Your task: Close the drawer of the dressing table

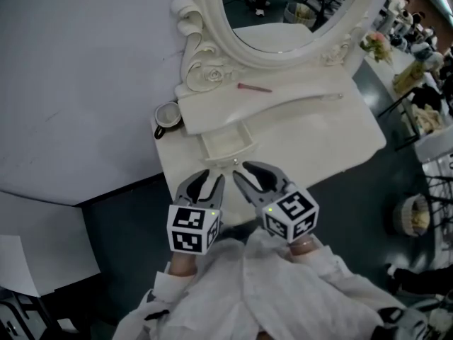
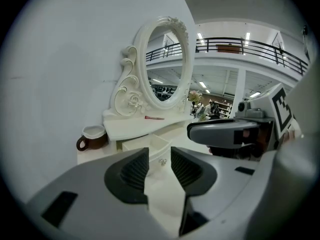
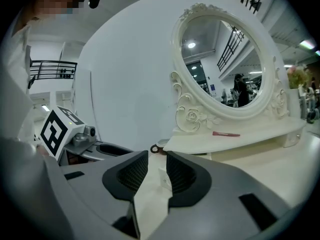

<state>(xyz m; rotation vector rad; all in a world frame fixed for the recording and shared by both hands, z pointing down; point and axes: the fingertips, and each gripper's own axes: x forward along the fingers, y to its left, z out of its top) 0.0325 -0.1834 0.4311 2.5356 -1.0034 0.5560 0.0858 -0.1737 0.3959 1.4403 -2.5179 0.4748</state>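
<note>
The white dressing table (image 1: 333, 129) carries an oval mirror (image 1: 283, 20). Its small drawer (image 1: 226, 144) stands pulled out below the raised shelf, with the knob (image 1: 236, 161) facing me. My left gripper (image 1: 214, 177) and right gripper (image 1: 243, 170) hover side by side just in front of the knob, apart from it. Both are open by a narrow gap with nothing held. In the left gripper view the drawer (image 2: 150, 144) and knob (image 2: 163, 161) show between the jaws of the left gripper (image 2: 160, 168). From the right gripper (image 3: 157, 173), the drawer front (image 3: 161, 180) lies in the gap.
A brown mug (image 1: 168, 117) stands at the table's left end beside the shelf. A pink stick-like item (image 1: 253, 88) lies on the shelf under the mirror. A white wall (image 1: 85, 76) runs along the left. Shelves with goods (image 1: 425, 83) stand at the right.
</note>
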